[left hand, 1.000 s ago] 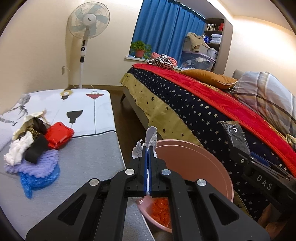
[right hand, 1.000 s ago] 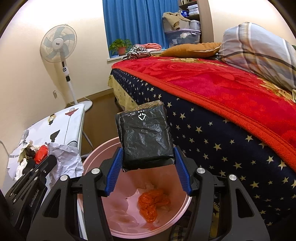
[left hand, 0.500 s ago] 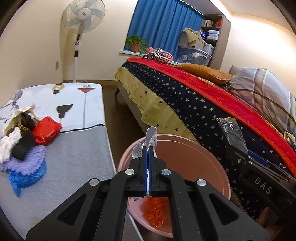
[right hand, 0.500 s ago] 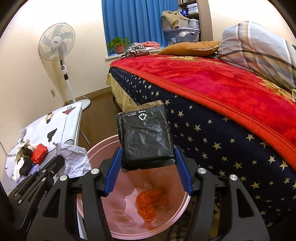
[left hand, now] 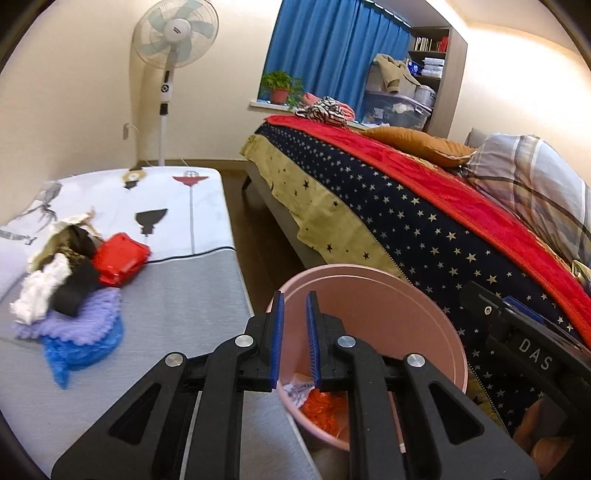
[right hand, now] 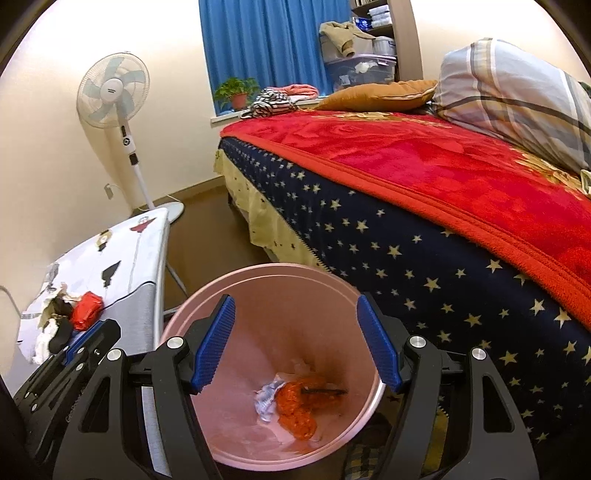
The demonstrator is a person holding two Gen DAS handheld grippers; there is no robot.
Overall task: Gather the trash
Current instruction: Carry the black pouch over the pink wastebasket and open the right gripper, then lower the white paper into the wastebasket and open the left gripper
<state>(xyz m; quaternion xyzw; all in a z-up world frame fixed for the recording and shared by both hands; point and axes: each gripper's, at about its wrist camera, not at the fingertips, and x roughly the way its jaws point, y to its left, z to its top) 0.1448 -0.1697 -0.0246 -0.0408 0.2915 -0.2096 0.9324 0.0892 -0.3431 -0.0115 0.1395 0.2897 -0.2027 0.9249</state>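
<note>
a: right tool [right hand: 295, 341] hung over the pink bin [right hand: 258, 275], blue pads spread wide with nothing between them.
b: and the left tool [left hand: 294, 338] sat at the bin's near rim, its pads a small gap apart, also carrying nothing.
a: down in the bin lay an orange wad [right hand: 295, 413], a crumpled white paper [right hand: 266, 400] touching it, and a dark flat piece [right hand: 323, 391] on the orange.
b: further left, the worktop [left hand: 177, 295] carried a heap: blue bag [left hand: 79, 347], purple knit [left hand: 79, 317], black lump [left hand: 72, 291], white scrap [left hand: 38, 291], red packet [left hand: 118, 258].
a: the bed [right hand: 443, 229] ran along the right just beside the bin, red blanket over starred navy.
b: at the back stood a fan [left hand: 173, 33] by the wall and a blue curtain [left hand: 332, 55].
</note>
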